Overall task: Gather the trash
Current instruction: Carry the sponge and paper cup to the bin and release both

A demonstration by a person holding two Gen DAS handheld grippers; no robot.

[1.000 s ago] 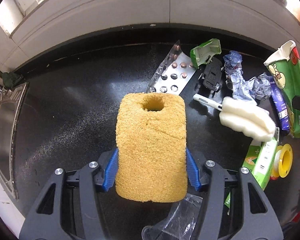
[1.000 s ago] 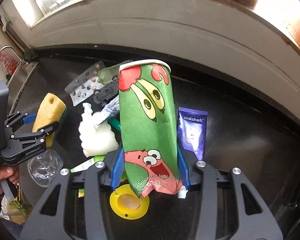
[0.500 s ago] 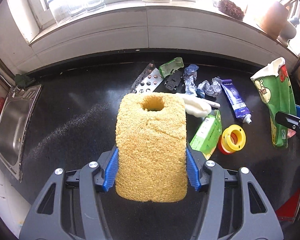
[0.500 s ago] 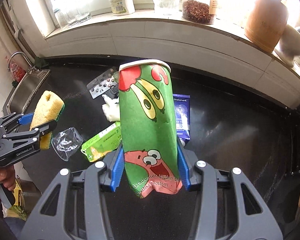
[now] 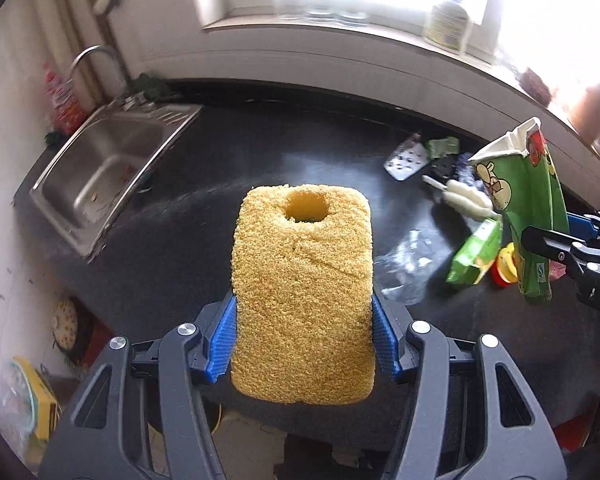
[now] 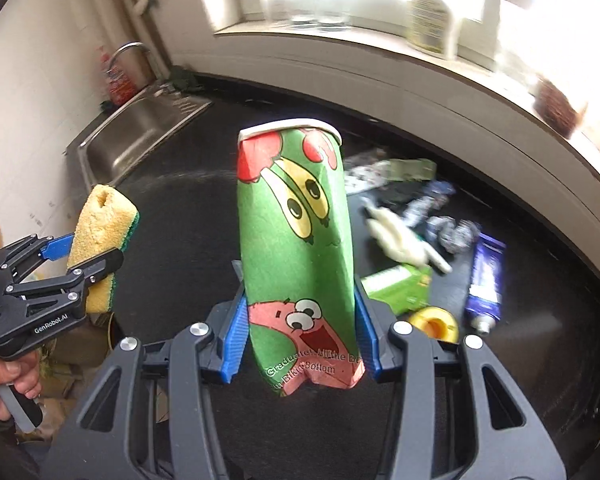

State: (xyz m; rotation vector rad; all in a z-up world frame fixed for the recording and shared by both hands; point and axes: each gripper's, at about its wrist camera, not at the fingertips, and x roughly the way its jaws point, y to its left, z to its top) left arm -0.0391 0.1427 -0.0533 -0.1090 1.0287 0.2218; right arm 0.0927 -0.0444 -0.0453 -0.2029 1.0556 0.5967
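My left gripper (image 5: 302, 340) is shut on a yellow sponge (image 5: 302, 296) with a round hole near its far end, held high above the black counter (image 5: 228, 184). The sponge also shows in the right wrist view (image 6: 100, 248), with a green backing. My right gripper (image 6: 300, 336) is shut on a crushed green cartoon paper cup (image 6: 296, 240), also held above the counter; the cup shows at the right of the left wrist view (image 5: 528, 216). Both grippers are over the counter's front edge.
Trash lies on the counter: a pill blister (image 5: 406, 160), a white brush (image 6: 400, 236), a green box (image 6: 396, 286), a yellow tape roll (image 6: 436, 322), a blue tube (image 6: 486, 280), foil balls (image 6: 452, 230), a clear plastic wrapper (image 5: 406, 272). A steel sink (image 5: 100, 172) is at the left.
Both grippers have lifted and pulled back from the counter with the sponge and cup. The view now takes in the sink, the window and the floor beyond the front edge.
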